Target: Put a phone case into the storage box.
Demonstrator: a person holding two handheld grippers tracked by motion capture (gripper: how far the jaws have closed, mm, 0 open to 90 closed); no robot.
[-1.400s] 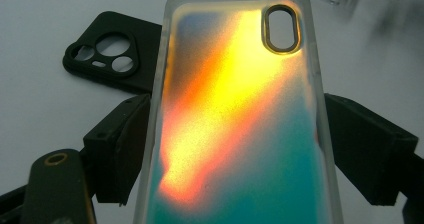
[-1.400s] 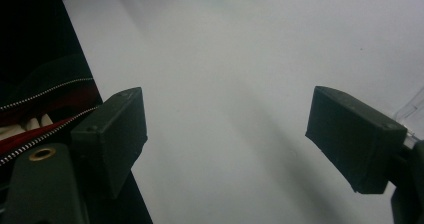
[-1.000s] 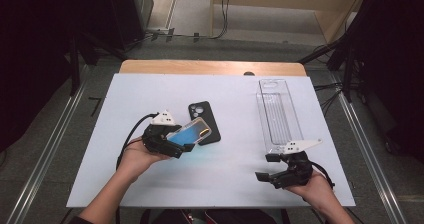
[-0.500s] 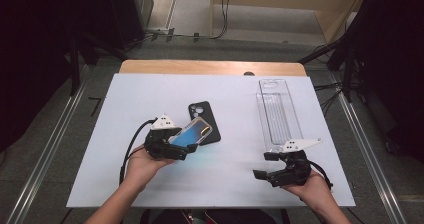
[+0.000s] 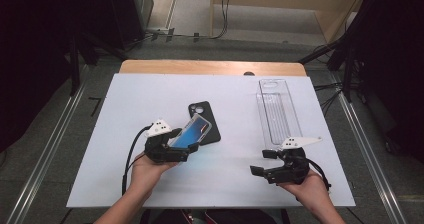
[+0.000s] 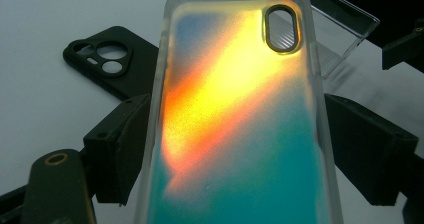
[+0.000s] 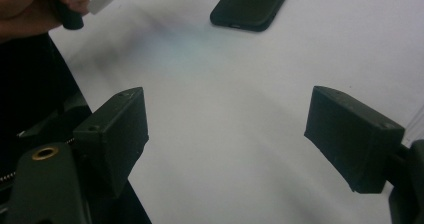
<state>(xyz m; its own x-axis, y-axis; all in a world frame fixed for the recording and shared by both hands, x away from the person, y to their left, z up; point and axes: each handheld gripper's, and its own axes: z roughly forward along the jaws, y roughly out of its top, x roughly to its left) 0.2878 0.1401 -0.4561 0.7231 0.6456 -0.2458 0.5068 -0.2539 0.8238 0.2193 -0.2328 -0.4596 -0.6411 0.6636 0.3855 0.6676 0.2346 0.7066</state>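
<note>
Nearest the person, the right gripper (image 5: 260,163) hovers low over the front right part of the white worktop (image 5: 125,184); in the right gripper view its jaws stand wide apart with bare worktop between them.

To its left, the left gripper (image 5: 192,145) holds a translucent phone case (image 5: 192,132), coloured teal, orange and yellow. In the left gripper view the case (image 6: 235,114) stands between the two jaws, which clamp its long edges, with its oval camera cut-out at the far end. In the high view the case is tilted, its far end raised above the worktop and reaching over the near edge of a black phone case (image 5: 205,119).

That black phone case lies flat near the middle of the worktop, just beyond the held one, its camera holes at the far end (image 6: 107,59).

Farther back on the right stands a long clear plastic tray (image 5: 277,111), running lengthwise away from the person. Through its walls nothing can be made out inside it but its own ribbed floor. Its near end lies just beyond the right gripper, and it sits well apart from both phone cases.
</note>
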